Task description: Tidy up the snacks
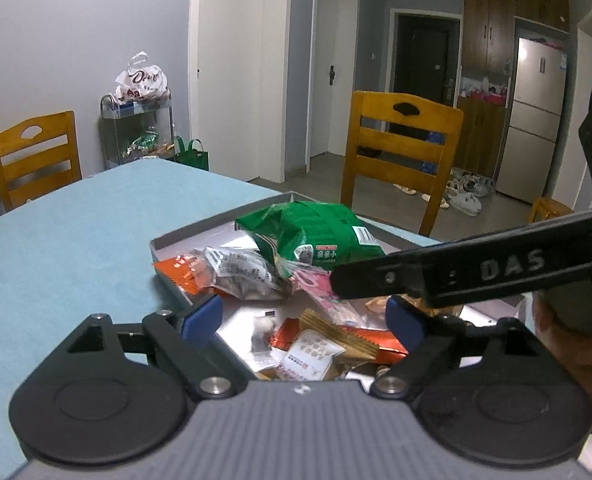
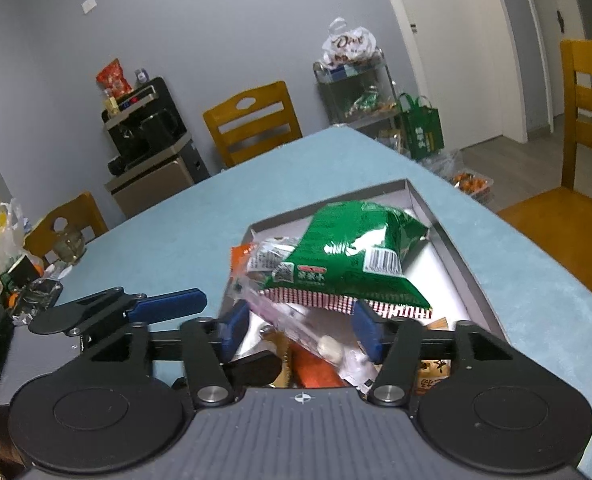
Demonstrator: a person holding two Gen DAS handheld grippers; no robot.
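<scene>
A shallow grey tray [image 1: 192,236] [image 2: 466,268] on the teal table holds a heap of snack packets. On top lies a green bag [image 1: 312,236] [image 2: 360,256]. Below it are an orange packet [image 1: 180,272], a clear packet with dark contents [image 1: 244,272] and a pink packet [image 1: 320,288] [image 2: 292,320]. My left gripper [image 1: 304,318] hangs open over the tray's near end, nothing between its blue pads. My right gripper [image 2: 301,332] is open too; the green bag's striped edge lies just beyond its pads, which do not press on it. Its black finger [image 1: 456,270] crosses the left wrist view.
Wooden chairs [image 1: 400,152] [image 2: 252,120] stand around the teal table [image 1: 76,232]. A metal cart [image 1: 136,132] with bags is by the far wall. A hand [image 1: 568,344] holds the right gripper. Clutter [image 2: 28,280] lies at the table's left end.
</scene>
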